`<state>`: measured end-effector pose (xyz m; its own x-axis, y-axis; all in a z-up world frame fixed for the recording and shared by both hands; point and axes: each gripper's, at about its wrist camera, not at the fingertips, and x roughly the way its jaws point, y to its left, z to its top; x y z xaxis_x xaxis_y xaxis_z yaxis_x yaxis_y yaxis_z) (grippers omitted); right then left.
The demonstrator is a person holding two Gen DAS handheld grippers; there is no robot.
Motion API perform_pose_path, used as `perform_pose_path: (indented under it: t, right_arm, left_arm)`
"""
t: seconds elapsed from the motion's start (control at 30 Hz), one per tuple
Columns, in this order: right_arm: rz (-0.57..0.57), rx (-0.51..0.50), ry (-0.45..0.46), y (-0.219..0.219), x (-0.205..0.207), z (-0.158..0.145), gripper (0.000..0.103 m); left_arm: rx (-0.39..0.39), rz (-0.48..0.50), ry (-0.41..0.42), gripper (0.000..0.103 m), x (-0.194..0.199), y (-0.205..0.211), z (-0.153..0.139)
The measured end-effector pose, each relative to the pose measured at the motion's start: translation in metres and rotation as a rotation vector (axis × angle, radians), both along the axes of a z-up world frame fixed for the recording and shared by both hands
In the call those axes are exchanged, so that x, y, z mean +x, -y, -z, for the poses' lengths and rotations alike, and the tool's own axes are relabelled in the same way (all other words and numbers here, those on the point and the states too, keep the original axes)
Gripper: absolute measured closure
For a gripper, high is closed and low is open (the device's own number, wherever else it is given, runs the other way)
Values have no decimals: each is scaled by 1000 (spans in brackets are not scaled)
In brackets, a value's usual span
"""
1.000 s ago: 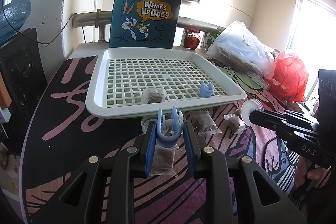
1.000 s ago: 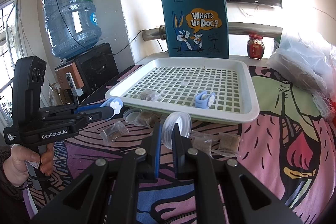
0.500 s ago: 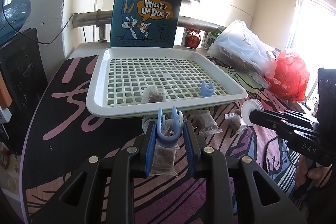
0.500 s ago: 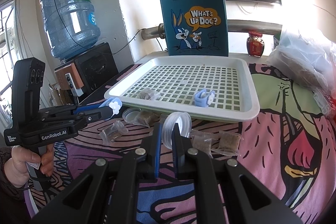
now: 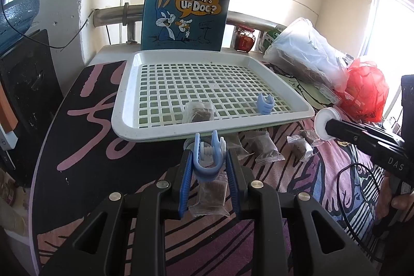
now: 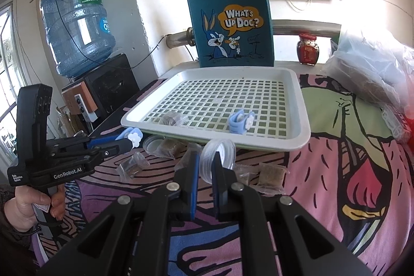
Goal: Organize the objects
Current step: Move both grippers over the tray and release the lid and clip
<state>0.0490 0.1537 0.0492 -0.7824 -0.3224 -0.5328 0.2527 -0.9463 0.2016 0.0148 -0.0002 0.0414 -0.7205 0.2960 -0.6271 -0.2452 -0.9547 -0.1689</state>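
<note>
My left gripper (image 5: 208, 159) is shut on a light blue clip (image 5: 207, 162) and holds it just before the front rim of the white grid tray (image 5: 145, 131). My right gripper (image 6: 205, 162) is shut on a clear plastic lid (image 6: 218, 154) held on edge, near the tray's front rim (image 6: 258, 141). In the tray lie a second blue clip (image 5: 265, 102) and a wrapped brown packet (image 5: 198, 111). Several wrapped brown packets (image 5: 264, 146) lie on the cloth in front of the tray. Another packet (image 5: 209, 197) lies below my left gripper.
A blue "What's Up Doc?" tote bag (image 5: 186, 7) stands behind the tray. A clear bag (image 5: 305, 56) and a red bag (image 5: 364, 89) sit at the right, with a red jar (image 6: 308, 48) behind. A water bottle (image 6: 75, 27) stands at the left on a black cabinet. Another lid (image 6: 152, 144) lies under the tray's edge.
Both grippers have shifted slightly towards the tray, each holding its object. Nothing was let go.
</note>
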Motion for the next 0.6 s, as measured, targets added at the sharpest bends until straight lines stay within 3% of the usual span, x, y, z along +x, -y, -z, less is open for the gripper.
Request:
perform_pose_path:
  t: [0.17,0.3,0.47,0.6]
  right_arm:
    - [31,40,-89,-16,-5,-41,94]
    - [39,48,-99,-26,-29,-57,94]
    - [59,46,-1,-36,-76,-41,94]
    - [60,112,118,-30,-106,-9,94]
  left_arm:
    - [-57,-16,-83,79,-14,16,-34]
    - [-46,-62,-58,79,-49,37,-44]
    - [-63,-70,49,79,-87,31,-18]
    - [-80,-55,95,79,-98,17,4]
